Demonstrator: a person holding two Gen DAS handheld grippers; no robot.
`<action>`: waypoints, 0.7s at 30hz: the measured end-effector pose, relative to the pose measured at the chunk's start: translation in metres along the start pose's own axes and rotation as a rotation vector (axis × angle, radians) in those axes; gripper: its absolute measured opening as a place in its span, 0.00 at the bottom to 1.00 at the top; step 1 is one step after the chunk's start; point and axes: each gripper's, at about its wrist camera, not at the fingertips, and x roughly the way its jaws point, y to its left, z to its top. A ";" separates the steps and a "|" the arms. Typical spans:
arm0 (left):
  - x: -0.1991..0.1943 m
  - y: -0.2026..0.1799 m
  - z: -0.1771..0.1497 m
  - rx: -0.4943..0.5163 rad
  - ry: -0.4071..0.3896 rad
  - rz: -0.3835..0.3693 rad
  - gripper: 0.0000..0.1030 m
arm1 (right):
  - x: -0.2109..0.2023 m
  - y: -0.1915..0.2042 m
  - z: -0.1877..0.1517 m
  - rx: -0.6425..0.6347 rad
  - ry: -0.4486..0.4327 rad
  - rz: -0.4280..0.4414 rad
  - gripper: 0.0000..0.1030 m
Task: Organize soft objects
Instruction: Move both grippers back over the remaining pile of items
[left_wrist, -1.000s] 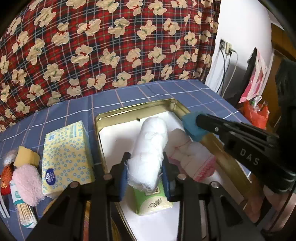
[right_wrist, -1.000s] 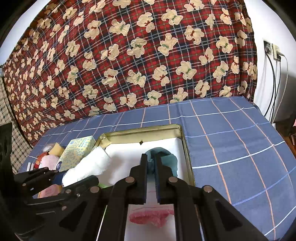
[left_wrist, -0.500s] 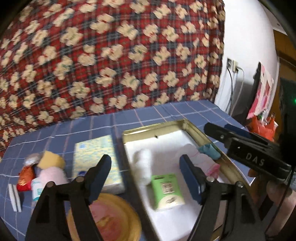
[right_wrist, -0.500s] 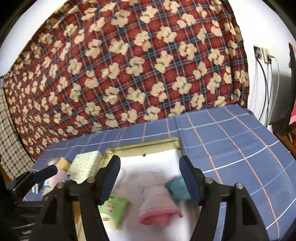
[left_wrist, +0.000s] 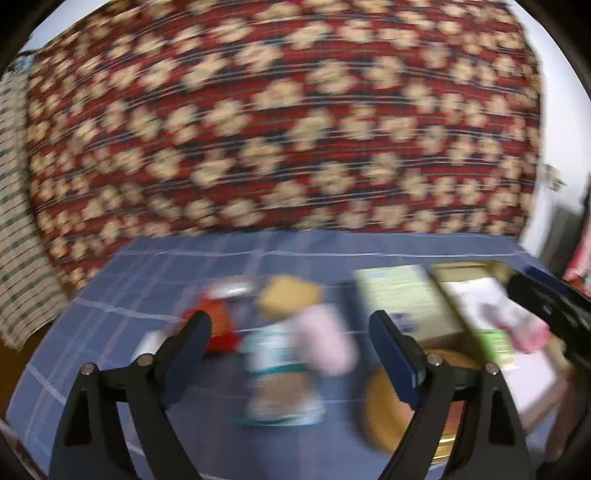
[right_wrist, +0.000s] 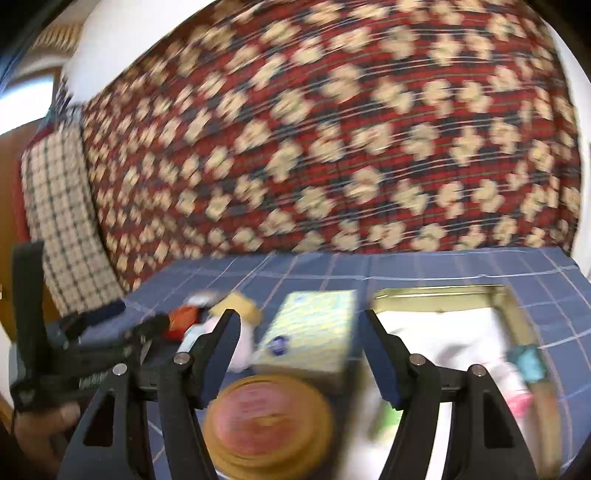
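Both frames heavily blurred. Left claw (left_wrist: 290, 334) spread wide, empty, above the desk (left_wrist: 155, 266); pink cloth (left_wrist: 327, 339) just ahead between its fingers, sponge (left_wrist: 288, 295) beyond. Right claw (right_wrist: 301, 334) also wide open, empty; tissue box (right_wrist: 314, 328) ahead between its fingers, tray (right_wrist: 443, 291) to the right, round tin (right_wrist: 269, 417) below.

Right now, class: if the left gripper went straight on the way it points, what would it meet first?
Probably the pink fluffy cloth lying between the left gripper's open fingers, though motion blur makes depth uncertain.
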 end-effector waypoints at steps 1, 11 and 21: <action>0.005 0.013 -0.002 -0.008 0.011 0.038 0.88 | 0.008 0.012 -0.002 -0.020 0.016 0.007 0.66; 0.049 0.100 -0.030 -0.100 0.137 0.186 0.92 | 0.078 0.091 0.000 -0.136 0.183 0.032 0.66; 0.077 0.120 -0.037 -0.139 0.222 0.124 0.92 | 0.138 0.110 -0.003 -0.178 0.371 -0.080 0.64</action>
